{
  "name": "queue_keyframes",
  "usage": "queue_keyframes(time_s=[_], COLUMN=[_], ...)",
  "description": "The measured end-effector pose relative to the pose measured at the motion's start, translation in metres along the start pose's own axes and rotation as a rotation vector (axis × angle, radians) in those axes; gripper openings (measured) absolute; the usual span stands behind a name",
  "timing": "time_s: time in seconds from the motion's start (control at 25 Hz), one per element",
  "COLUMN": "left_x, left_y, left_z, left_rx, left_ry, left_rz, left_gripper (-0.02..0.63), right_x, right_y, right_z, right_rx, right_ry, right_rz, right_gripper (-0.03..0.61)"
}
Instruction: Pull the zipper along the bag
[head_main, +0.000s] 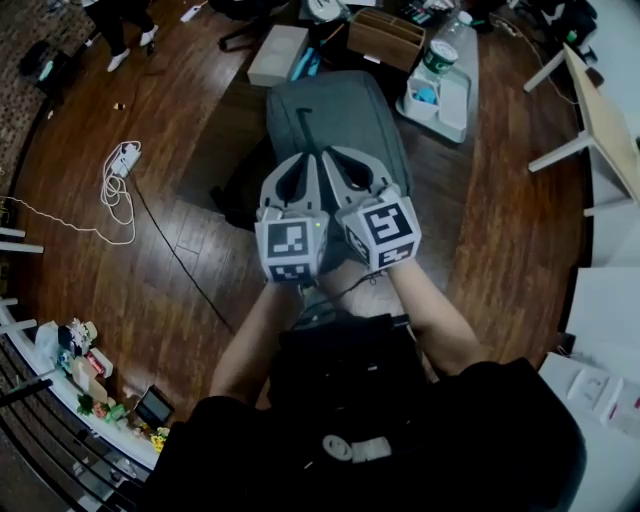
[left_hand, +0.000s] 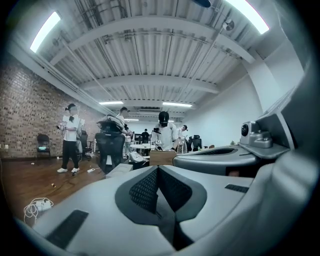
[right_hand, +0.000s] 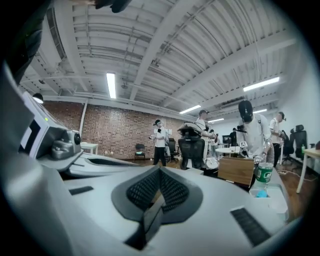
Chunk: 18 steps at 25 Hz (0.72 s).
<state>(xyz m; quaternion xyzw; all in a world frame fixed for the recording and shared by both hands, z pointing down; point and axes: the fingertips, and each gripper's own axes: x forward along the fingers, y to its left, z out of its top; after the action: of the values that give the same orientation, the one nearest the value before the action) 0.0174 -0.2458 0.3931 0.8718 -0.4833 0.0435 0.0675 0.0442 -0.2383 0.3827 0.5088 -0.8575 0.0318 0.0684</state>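
In the head view, the left claw (head_main: 312, 160) and the right claw (head_main: 334, 156) are held side by side, their tips close together over the near end of a grey bag (head_main: 340, 108). The bag is laid lengthwise on a dark counter (head_main: 228, 135), stretching away from the person. Neither claw can be seen to touch it. Beyond the bag, a cardboard box (head_main: 385, 36) is seen, and to its right a bottle (head_main: 437, 56) with a green label is set at a white tray (head_main: 452, 104). A white cable (head_main: 118, 195) is coiled on the wooden floor (head_main: 480, 240) at the left.

In the left gripper view, the left claw (left_hand: 159, 168) is seen clenched, its two jaws pressed together with nothing between them. The other claw's body is seen at the right, and people (left_hand: 70, 136) are standing in the room behind.

In the right gripper view, the right claw (right_hand: 160, 170) is likewise clenched and empty. The cardboard box (right_hand: 235, 171) and the bottle (right_hand: 263, 175) are seen ahead at the right.
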Motion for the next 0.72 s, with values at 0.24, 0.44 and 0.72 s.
queue_keyframes(time_s=[0.24, 0.44, 0.72], left_x=[0.026, 0.049, 0.074], left_y=[0.034, 0.038, 0.03], left_z=[-0.02, -0.048, -0.086], left_rx=[-0.005, -0.005, 0.011], left_ry=[0.046, 0.11, 0.217], left_rz=[-0.019, -0.051, -0.098], left_gripper=[-0.002, -0.002, -0.002], right_x=[0.037, 0.064, 0.116], right_y=[-0.023, -0.04, -0.066], right_z=[-0.003, -0.009, -0.047], right_rx=[-0.062, -0.1, -0.136], right_ry=[0.065, 0.124, 0.263], right_rz=[-0.042, -0.031, 0.077], right_gripper=[0.011, 0.021, 0.032])
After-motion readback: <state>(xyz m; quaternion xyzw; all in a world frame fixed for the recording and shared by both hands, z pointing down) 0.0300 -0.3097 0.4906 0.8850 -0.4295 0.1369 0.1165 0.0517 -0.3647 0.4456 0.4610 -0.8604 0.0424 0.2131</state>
